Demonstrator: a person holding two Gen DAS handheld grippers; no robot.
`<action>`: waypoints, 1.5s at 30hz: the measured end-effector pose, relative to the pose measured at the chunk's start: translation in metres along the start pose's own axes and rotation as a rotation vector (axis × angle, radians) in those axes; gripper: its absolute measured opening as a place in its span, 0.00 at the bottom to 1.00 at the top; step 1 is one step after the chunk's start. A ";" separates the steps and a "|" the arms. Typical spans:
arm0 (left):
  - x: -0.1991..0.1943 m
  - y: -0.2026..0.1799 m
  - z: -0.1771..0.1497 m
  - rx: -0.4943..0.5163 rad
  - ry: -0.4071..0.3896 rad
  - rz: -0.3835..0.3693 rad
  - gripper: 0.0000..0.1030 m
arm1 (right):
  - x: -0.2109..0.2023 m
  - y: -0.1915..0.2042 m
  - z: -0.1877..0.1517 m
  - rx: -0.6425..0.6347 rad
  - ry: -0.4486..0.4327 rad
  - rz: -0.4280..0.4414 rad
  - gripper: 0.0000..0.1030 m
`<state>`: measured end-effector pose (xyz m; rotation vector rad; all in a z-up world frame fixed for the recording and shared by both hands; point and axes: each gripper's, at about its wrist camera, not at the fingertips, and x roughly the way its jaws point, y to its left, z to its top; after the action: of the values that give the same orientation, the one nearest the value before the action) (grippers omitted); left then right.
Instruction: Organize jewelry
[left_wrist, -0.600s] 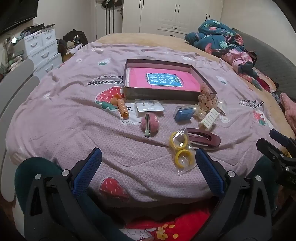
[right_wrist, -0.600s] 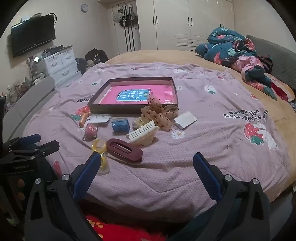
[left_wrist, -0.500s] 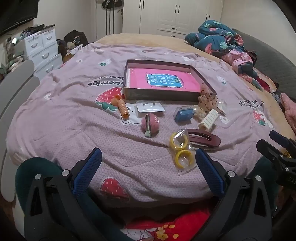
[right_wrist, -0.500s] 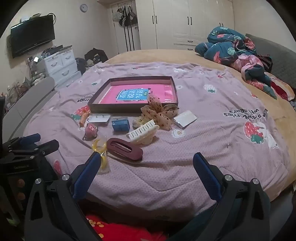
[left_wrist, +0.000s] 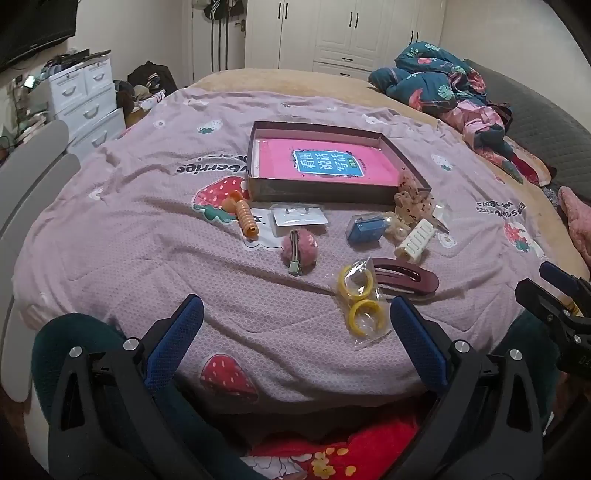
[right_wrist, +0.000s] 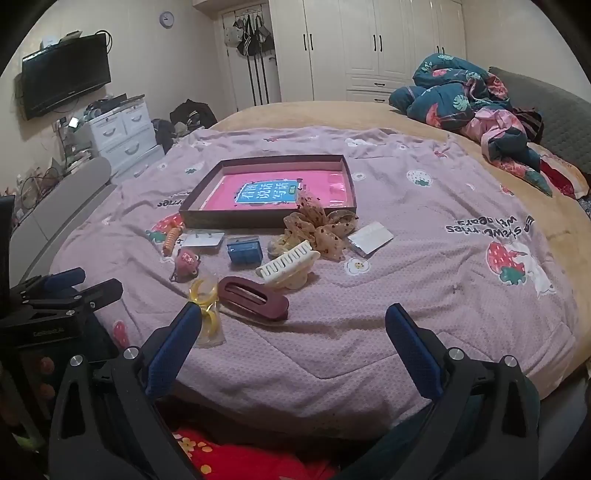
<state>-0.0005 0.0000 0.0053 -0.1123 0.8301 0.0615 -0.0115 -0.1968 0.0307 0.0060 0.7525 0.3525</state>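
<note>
A shallow brown box (left_wrist: 317, 192) (right_wrist: 207, 216) with a pink sheet inside lies on the lilac bedspread. In front of it are scattered hair accessories: an orange clip (left_wrist: 246, 217), a pink pom clip (left_wrist: 300, 248), a blue box (left_wrist: 365, 229) (right_wrist: 244, 250), a cream claw clip (left_wrist: 415, 239) (right_wrist: 288, 266), a maroon clip (left_wrist: 404, 276) (right_wrist: 253, 297), bagged yellow rings (left_wrist: 360, 299) (right_wrist: 205, 299) and a dotted bow (right_wrist: 319, 227). My left gripper (left_wrist: 295, 332) hangs open above the bed's near edge. My right gripper (right_wrist: 293, 339) is open too, with nothing between its fingers.
A crumpled teal and pink quilt (right_wrist: 469, 99) lies at the bed's far right. White drawers (right_wrist: 122, 133) and a wall television (right_wrist: 64, 74) stand on the left, wardrobes (right_wrist: 369, 48) behind. A red flowered cloth (left_wrist: 332, 450) shows below the grippers.
</note>
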 end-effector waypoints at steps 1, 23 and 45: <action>0.000 0.000 0.000 0.000 -0.001 0.000 0.92 | 0.000 -0.001 0.000 0.001 0.001 0.002 0.96; -0.008 0.000 0.001 0.007 -0.015 0.007 0.92 | -0.004 0.004 0.000 -0.002 -0.004 0.012 0.96; -0.008 -0.003 0.000 0.008 -0.011 0.000 0.92 | -0.004 0.006 0.001 0.001 -0.001 0.022 0.96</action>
<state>-0.0050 -0.0031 0.0114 -0.1044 0.8191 0.0582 -0.0154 -0.1924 0.0349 0.0160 0.7517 0.3732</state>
